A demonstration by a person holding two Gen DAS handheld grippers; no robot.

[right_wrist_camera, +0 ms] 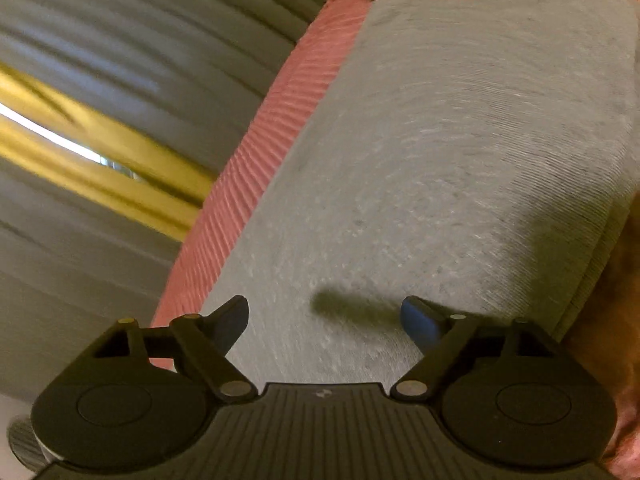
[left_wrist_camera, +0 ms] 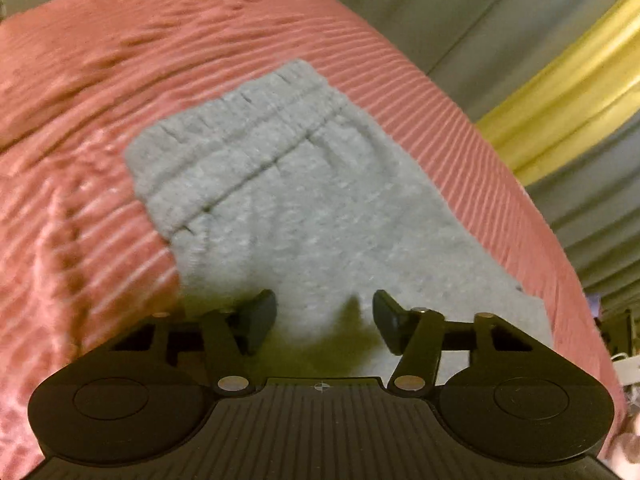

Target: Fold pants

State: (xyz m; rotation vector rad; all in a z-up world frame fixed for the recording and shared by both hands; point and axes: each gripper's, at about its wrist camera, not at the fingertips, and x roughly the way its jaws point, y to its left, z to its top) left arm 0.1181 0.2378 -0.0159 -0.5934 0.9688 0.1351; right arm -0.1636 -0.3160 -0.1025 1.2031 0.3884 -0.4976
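Broadly, a pink ribbed bedspread (left_wrist_camera: 80, 80) carries the grey sweatpants (left_wrist_camera: 280, 208) — soft, limp fleece, likely light, best pinched at the thick elastic waistband (left_wrist_camera: 240, 132). Left gripper (left_wrist_camera: 325, 322) and right gripper (right_wrist_camera: 325, 322) hover over it — both spread, empty.

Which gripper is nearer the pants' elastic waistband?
Left, probably. The left gripper hangs open over the grey sweatpants, waistband just ahead. The right gripper, also open, sees only plain fabric, no waistband.
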